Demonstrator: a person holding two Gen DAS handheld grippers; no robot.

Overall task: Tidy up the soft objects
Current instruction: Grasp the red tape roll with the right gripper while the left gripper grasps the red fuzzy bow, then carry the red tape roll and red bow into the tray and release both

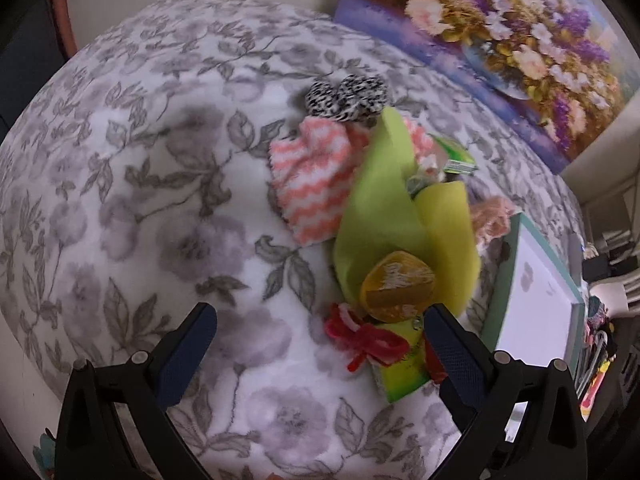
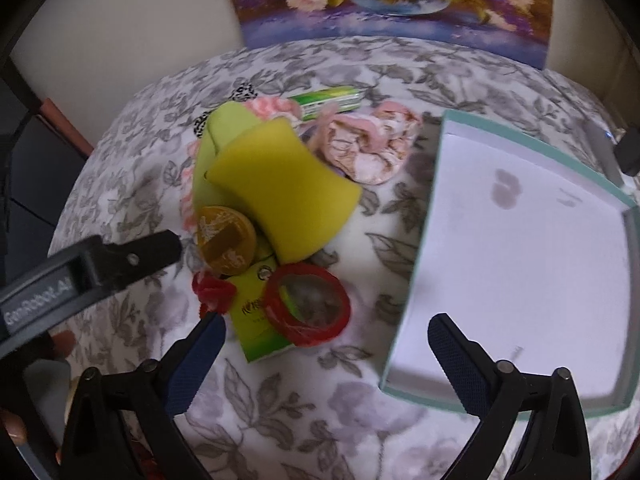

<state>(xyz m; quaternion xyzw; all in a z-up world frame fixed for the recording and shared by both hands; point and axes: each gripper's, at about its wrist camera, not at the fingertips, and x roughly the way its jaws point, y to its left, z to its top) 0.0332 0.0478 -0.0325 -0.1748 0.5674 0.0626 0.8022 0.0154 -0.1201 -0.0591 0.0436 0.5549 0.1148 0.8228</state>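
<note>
A pile of objects lies on the floral blanket: a yellow sponge, a light green cloth, a pink-and-white zigzag cloth, a black-and-white scrunchie, a pink scrunchie, a red ribbon bow and an amber round soap. My left gripper is open and empty, just in front of the bow. My right gripper is open and empty, above the red ring and the box edge. The left gripper's finger shows in the right wrist view.
An open teal box with a white inside lies to the right of the pile. A green card lies under the red ring. A green packet lies at the back. A flower painting leans on the wall.
</note>
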